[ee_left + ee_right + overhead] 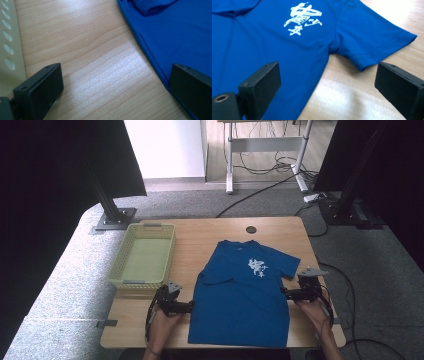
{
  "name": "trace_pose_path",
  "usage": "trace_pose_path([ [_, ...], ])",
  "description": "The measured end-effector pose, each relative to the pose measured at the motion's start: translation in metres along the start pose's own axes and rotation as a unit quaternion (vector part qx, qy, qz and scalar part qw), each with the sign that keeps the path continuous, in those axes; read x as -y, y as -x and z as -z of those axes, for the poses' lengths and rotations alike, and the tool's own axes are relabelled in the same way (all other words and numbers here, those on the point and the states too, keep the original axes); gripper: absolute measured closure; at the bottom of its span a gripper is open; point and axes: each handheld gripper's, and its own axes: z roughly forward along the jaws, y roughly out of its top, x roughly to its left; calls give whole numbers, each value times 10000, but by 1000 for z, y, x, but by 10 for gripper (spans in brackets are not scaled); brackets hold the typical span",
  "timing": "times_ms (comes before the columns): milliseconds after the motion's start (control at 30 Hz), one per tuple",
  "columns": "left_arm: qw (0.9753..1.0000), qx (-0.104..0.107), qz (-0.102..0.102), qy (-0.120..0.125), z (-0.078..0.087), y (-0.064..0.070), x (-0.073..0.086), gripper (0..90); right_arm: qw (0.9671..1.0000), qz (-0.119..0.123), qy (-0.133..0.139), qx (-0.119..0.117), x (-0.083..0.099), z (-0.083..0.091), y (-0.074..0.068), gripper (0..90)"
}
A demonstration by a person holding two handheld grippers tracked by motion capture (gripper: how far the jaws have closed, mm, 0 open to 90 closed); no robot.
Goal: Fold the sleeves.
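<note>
Hands come in from the near edge of the tabletop (pixel 150 330), each holding a tool. The left tool (pixel 186 307) sits at the left side seam of the blue T-shirt (pixel 240 295), jaws spread wide and gripping nothing; in the left gripper view one jaw is over bare wood and the other over the shirt's edge (pixel 160 45). The right tool (pixel 286 292) sits at the right side seam, jaws likewise wide apart and holding nothing, straddling the shirt's edge below the sleeve (pixel 372 47). The shirt lies flat, front up, hem near, collar far, with white printed characters (pixel 303 18) on the chest. Its left sleeve is folded inward. Farther left stands a pale yellow perforated basket (pixel 116 270) with nothing inside.
</note>
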Motion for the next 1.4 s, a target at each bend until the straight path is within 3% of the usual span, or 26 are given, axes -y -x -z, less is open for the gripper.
trace_pose_path([
  [767, 10000, 9, -5, 34, 1, 1, 0, 19, 9999, 48, -67, 109, -37, -43, 20, 125],
  [1400, 10000, 10, -6, 34, 1, 1, 0, 18, 9989, -80, -111, 439, -54, -75, 49, 242],
])
